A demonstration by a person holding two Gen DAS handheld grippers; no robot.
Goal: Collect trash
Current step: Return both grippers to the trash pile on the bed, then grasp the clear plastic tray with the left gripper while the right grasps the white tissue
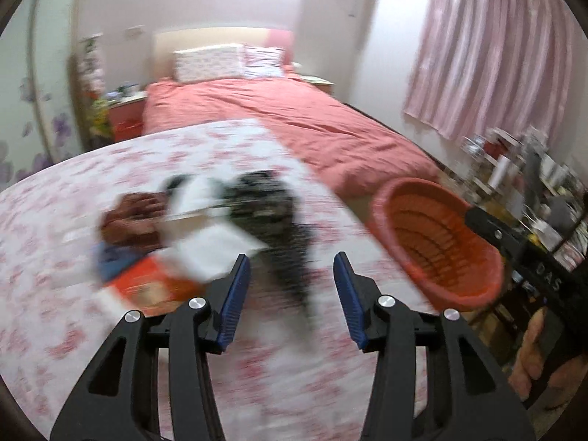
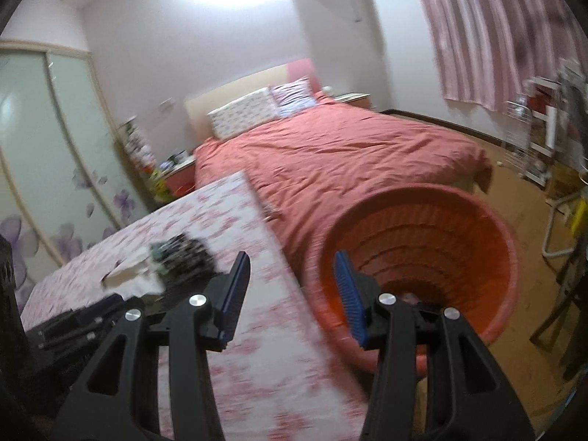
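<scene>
Your left claw (image 1: 292,294) hung spread and empty above the worktop (image 1: 73,316), the trash pile (image 1: 191,231) (blurred wrappers, paper) at 11 o'clock. Your right claw (image 2: 292,294) gaped empty too, beside the orange bin (image 2: 422,257) at 2 o'clock. Most collecting seemingly remained.

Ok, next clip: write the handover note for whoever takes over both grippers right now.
Left gripper: open, empty, over the floral table, aimed at the trash pile (dark wrapper, white paper, orange carton; blurred).
Right gripper: open, empty, at the table edge by the orange basket.
Done: nothing visibly collected; the basket's bottom is hard to read.
Left: grab each piece from the pile, drop it in the basket.
</scene>
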